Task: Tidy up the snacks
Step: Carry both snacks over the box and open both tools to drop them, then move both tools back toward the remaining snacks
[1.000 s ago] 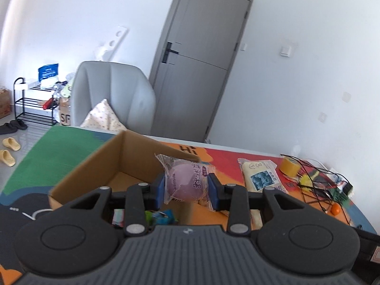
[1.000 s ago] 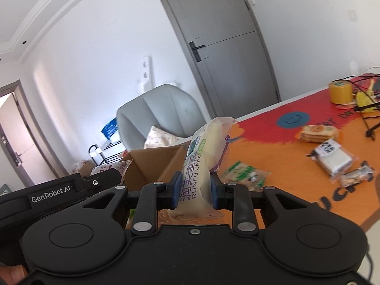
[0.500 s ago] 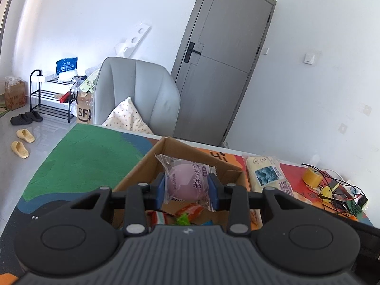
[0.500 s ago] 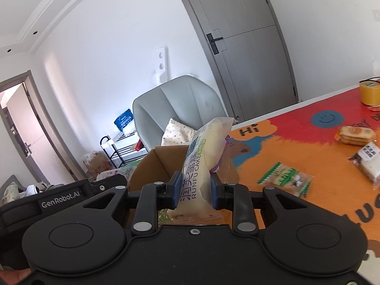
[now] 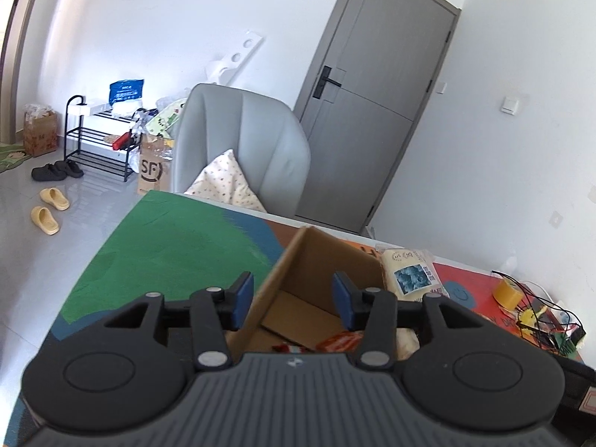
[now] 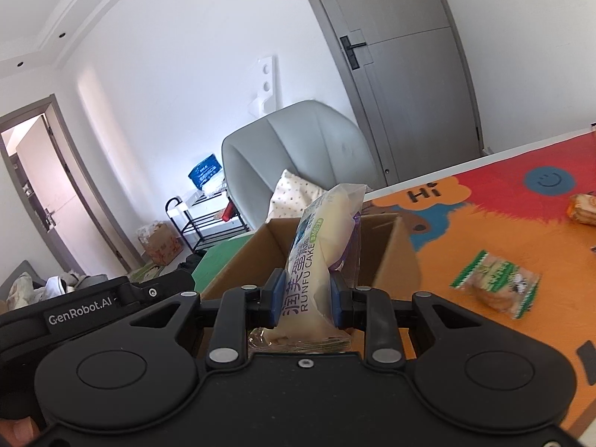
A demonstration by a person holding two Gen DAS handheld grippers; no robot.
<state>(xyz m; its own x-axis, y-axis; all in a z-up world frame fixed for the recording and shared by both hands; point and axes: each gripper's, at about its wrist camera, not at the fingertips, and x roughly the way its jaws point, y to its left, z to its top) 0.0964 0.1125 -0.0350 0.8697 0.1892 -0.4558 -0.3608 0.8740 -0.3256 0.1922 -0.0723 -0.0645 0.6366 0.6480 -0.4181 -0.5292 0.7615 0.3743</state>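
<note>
An open cardboard box (image 5: 320, 260) stands on the colourful table mat, with red and orange wrappers (image 5: 337, 341) showing on its floor. My left gripper (image 5: 292, 300) hovers over the box's near left wall, its jaws opening with nothing between them; the purple bun packet is out of sight. In the right wrist view my right gripper (image 6: 306, 300) is shut on an upright pale cake packet (image 6: 320, 257) marked RUNFU CAKE, held just in front of the same box (image 6: 387, 257). The left gripper's black body (image 6: 97, 305) shows at the left edge.
A pale bag (image 5: 409, 273) leans beside the box's right wall. Yellow tape (image 5: 506, 292) and tangled wires (image 5: 540, 316) lie at the table's far right. Biscuit packets (image 6: 495, 285) (image 6: 583, 208) rest on the orange mat. A grey chair (image 5: 238, 149) with a cushion stands behind the table.
The left gripper let go of the purple bun packet, which has gone from view, and its jaws spread. Both grippers shifted toward the box; the box looms larger in the right wrist view.
</note>
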